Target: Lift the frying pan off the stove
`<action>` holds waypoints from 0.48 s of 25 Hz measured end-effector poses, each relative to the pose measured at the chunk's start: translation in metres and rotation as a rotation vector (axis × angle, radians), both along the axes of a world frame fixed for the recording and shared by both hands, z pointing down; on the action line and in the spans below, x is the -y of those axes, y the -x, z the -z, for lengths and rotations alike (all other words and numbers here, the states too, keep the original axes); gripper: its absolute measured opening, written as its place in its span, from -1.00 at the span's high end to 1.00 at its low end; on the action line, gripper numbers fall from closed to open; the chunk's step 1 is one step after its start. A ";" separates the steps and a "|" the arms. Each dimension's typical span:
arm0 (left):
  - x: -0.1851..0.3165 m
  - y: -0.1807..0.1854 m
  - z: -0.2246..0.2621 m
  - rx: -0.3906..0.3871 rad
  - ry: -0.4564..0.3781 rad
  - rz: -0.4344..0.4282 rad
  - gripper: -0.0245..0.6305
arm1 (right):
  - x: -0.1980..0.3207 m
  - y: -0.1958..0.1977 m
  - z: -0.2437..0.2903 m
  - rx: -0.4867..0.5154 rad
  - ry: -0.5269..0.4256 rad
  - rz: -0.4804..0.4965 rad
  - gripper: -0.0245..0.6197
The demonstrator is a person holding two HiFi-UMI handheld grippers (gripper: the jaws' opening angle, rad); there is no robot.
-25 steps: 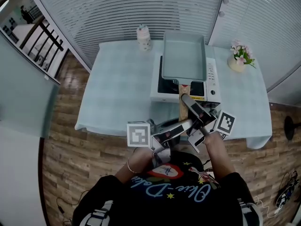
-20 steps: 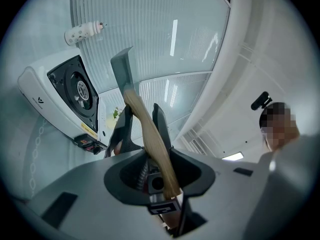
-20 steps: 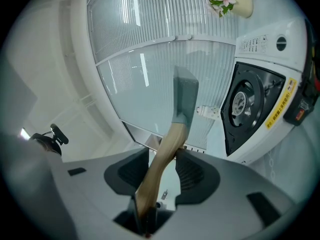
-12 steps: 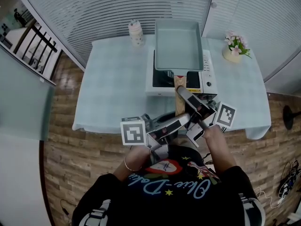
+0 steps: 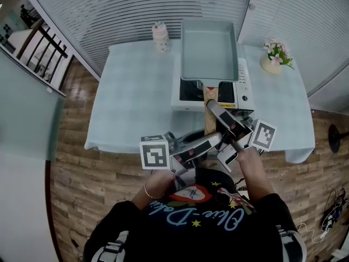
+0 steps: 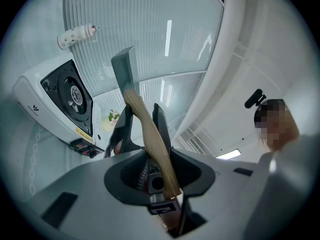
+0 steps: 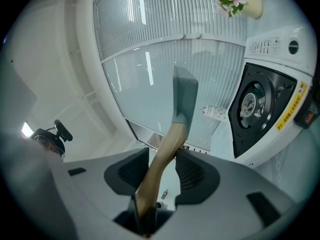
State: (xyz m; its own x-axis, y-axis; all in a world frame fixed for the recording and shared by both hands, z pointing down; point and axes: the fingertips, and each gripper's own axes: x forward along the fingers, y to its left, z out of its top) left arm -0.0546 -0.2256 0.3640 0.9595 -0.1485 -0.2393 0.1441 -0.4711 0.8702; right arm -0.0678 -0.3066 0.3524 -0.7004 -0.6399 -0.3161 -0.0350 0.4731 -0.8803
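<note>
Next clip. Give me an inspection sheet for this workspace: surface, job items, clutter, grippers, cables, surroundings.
Surface: table under a pale checked cloth; no spills seen.
Job's things: square frying pan held raised over the back of the white stove; the burner shows uncovered in both gripper views.
Clutter: bottle at the far edge, left of the stove; flower pot to the stove's right.
Grippers: left gripper and right gripper both have their fingers closed on the pan's wooden handle.
Cables: a tangle on the floor at the person's right; nothing seen on the table.
Surroundings: wooden floor; blinds behind the table.
</note>
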 end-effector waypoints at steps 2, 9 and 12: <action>0.000 0.000 0.000 0.000 0.003 -0.001 0.55 | 0.000 0.000 -0.001 0.000 0.004 0.000 0.44; 0.000 0.000 0.000 0.000 0.009 -0.002 0.55 | 0.000 0.000 -0.002 0.005 0.011 -0.001 0.44; 0.000 0.000 0.000 -0.001 0.010 -0.003 0.55 | 0.000 0.000 -0.002 0.005 0.009 -0.001 0.44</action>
